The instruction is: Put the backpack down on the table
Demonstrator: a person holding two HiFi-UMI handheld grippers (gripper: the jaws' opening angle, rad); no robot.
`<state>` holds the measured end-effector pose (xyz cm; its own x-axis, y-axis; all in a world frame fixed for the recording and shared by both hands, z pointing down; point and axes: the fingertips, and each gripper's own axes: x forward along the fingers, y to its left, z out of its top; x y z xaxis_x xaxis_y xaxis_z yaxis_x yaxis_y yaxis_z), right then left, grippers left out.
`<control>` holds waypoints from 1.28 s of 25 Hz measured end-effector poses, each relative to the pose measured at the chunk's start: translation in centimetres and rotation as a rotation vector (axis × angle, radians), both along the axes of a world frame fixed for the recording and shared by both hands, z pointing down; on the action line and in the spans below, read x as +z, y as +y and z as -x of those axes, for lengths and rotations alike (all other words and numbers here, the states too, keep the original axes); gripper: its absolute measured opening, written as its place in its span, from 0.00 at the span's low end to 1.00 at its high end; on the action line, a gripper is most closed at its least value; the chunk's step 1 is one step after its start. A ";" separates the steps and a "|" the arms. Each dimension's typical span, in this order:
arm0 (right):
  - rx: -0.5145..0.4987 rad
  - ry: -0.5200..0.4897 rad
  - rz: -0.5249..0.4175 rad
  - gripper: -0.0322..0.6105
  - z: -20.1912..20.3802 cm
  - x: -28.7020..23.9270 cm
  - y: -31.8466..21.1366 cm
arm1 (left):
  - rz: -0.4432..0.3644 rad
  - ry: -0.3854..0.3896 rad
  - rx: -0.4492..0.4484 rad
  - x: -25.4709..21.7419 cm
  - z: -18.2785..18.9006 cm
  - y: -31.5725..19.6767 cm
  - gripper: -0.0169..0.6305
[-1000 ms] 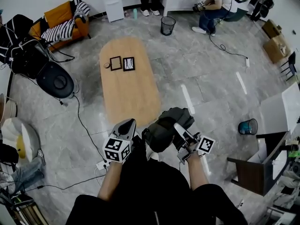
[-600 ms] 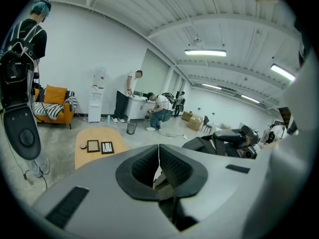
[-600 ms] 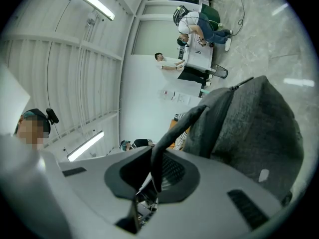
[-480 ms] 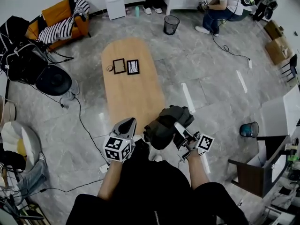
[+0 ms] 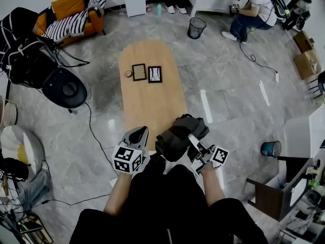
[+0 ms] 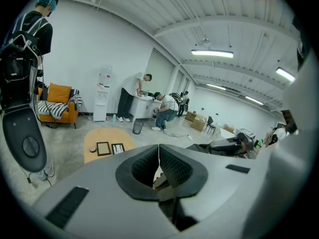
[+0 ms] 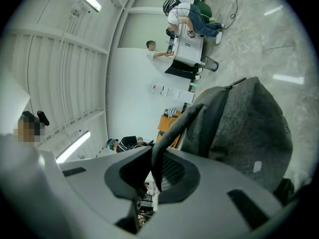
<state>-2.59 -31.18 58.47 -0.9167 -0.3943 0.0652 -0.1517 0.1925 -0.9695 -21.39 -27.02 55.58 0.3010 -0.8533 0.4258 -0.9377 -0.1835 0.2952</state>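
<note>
- Oval wooden table (image 5: 152,103): its near end is bare.
- Grey backpack (image 5: 175,139): carried beside the table's near end, not yet on it; next, swing it over and lower it.
- Right gripper (image 7: 157,171): jaws pinch the backpack's strap (image 7: 174,128).
- Left gripper (image 6: 158,166): jaws pressed together, empty.

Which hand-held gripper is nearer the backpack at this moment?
Right. The right hand-held gripper is shut on the strap of the backpack; the left hand-held gripper, shut and empty, sits just left of it, apart.
</note>
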 end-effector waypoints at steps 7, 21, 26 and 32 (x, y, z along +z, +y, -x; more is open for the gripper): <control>-0.019 0.028 -0.014 0.11 3.1 0.1 -2.4 | 0.018 0.015 -0.033 0.8 2.1 0.5 0.05; -0.035 0.058 0.025 0.11 9.2 1.9 -8.9 | 0.053 0.029 -0.140 1.8 6.0 0.0 0.05; -0.067 0.092 0.075 0.11 12.6 3.4 -10.9 | 0.066 0.022 -0.175 1.8 7.0 -0.8 0.05; -0.078 0.116 0.163 0.11 15.6 4.9 -12.8 | 0.080 0.022 -0.211 2.1 8.3 -2.0 0.05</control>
